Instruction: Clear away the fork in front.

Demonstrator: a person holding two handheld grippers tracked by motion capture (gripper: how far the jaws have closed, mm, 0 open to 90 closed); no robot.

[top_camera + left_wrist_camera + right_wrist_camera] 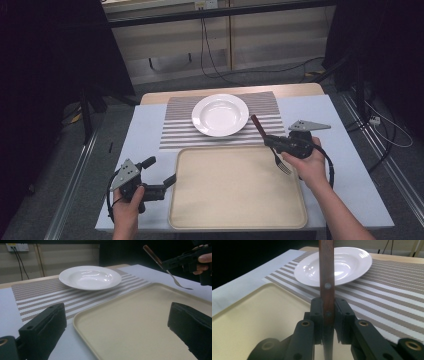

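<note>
1. Gripping a fork [272, 145] by its brown wooden handle, the right hand-held gripper [274, 142] hangs above the far right corner of the tray [200, 210]; its jaws are pressed flat against both sides of the handle.
2. In the high view the fork is tilted: the handle end points away towards the plate [220, 114], and the metal tines point down and towards the person, over the tray's right part and clear of its surface.
3. The right gripper view looks along the clamped handle [326, 285], which rises straight up between the two black jaws, with a rivet visible just above them and the plate [352, 260] beyond.
4. The left hand-held gripper [165, 182] rests low at the tray's left edge, its jaws spread wide with nothing between them.
5. The left gripper view shows these two jaws far apart at the bottom corners, the tray [140, 322] between and ahead of them, and the fork [165, 267] held aloft at upper right.
6. The white deep plate sits on a striped placemat [175, 130] just beyond the tray.
7. Tray and placemat lie on a pale sheet covering the worktop [345, 165].
</note>
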